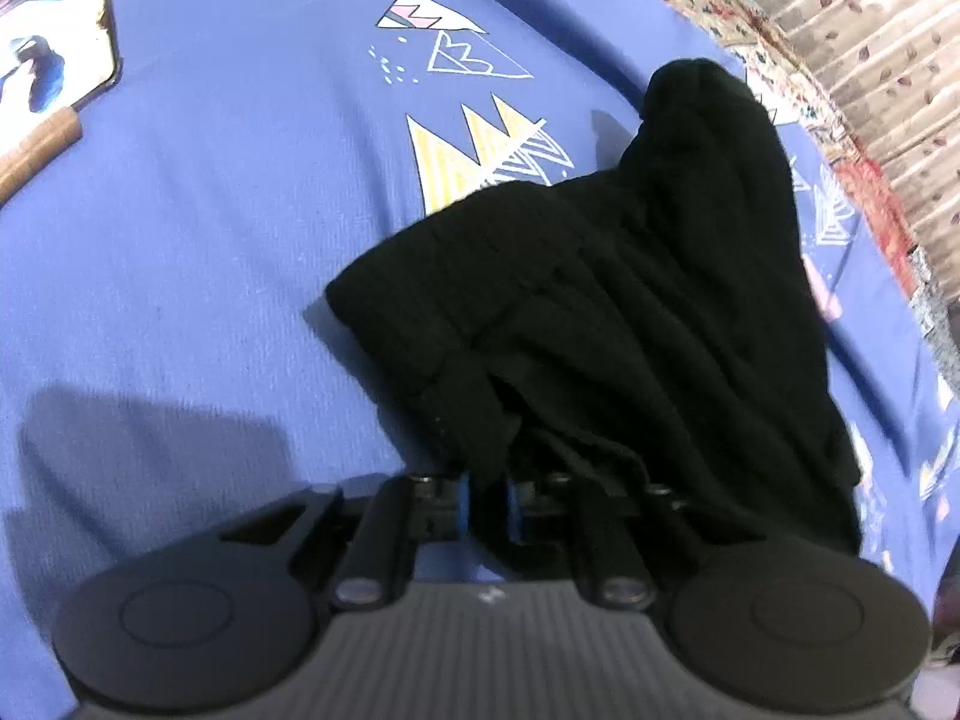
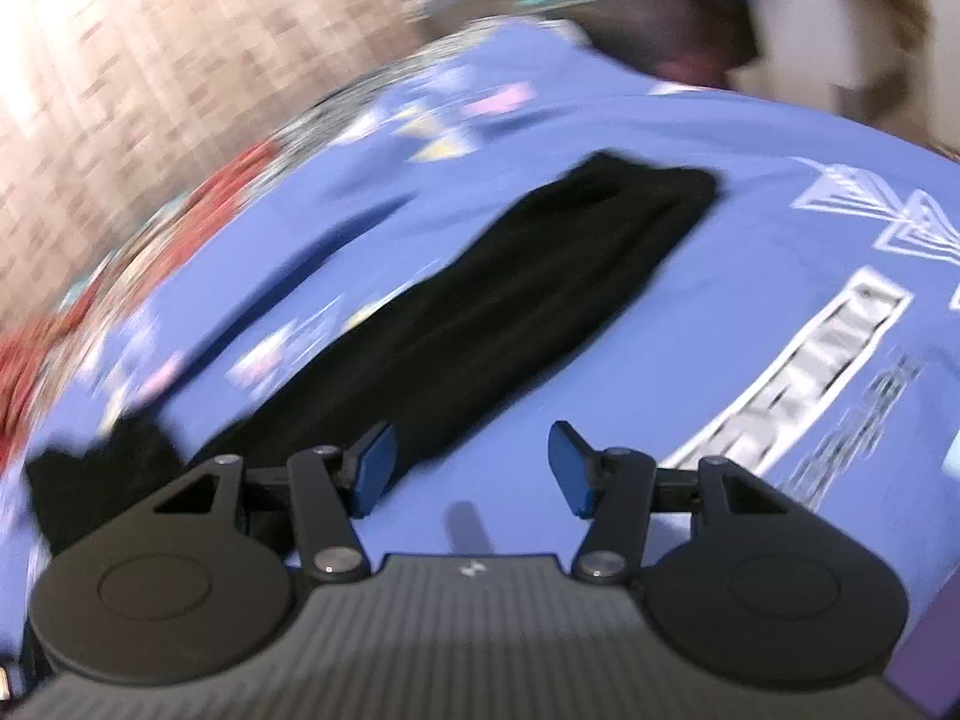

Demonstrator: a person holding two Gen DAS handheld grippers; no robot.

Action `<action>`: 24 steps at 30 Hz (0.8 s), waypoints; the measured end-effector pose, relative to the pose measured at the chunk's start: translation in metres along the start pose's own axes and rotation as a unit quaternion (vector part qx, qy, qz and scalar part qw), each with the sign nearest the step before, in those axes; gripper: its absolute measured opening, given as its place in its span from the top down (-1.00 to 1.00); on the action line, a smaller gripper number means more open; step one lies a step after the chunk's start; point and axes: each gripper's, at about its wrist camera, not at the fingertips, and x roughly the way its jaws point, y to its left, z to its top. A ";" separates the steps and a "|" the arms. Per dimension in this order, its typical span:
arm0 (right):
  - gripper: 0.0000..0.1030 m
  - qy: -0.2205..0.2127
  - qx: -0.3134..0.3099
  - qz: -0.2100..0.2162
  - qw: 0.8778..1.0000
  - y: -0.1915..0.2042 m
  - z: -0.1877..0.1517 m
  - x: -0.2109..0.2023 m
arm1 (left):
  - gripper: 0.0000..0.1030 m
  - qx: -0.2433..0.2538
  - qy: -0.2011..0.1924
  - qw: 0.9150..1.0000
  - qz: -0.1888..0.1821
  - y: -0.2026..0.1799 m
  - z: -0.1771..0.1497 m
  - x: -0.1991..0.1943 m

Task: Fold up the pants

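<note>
Pants: the black pants (image 1: 600,324) lay stretched long across the blue printed bedsheet (image 1: 210,240), likely laid out for folding.
Left gripper: the left gripper (image 1: 489,495) was pinching a bunched edge of them (pads hidden by cloth), tilted steeply down.
Right gripper: the right gripper (image 2: 471,468) was spread, empty, just beside the cloth, angled shallower.

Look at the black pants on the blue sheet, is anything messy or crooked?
Yes. The pants lie bunched and rumpled on the sheet, one end pinched in the shut left gripper, not flat. The right gripper is open and empty beside them.
</note>
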 end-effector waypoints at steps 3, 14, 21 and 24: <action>-0.17 0.004 0.038 -0.021 0.999 -0.020 0.020 0.027 | 0.83 0.024 0.000 1.000 -0.001 -0.006 -0.003 -0.010; 0.81 0.027 0.069 -0.045 0.996 -0.036 0.067 0.075 | 0.85 0.031 0.015 0.999 0.000 0.011 -0.026 -0.065; 0.83 -0.039 0.063 -0.050 0.996 -0.075 0.064 -0.009 | 0.85 0.038 0.025 0.999 0.021 0.010 -0.033 -0.068; 0.79 -0.014 0.038 -0.092 0.995 -0.089 0.042 -0.020 | 0.56 0.074 0.056 0.995 0.045 0.008 -0.043 -0.052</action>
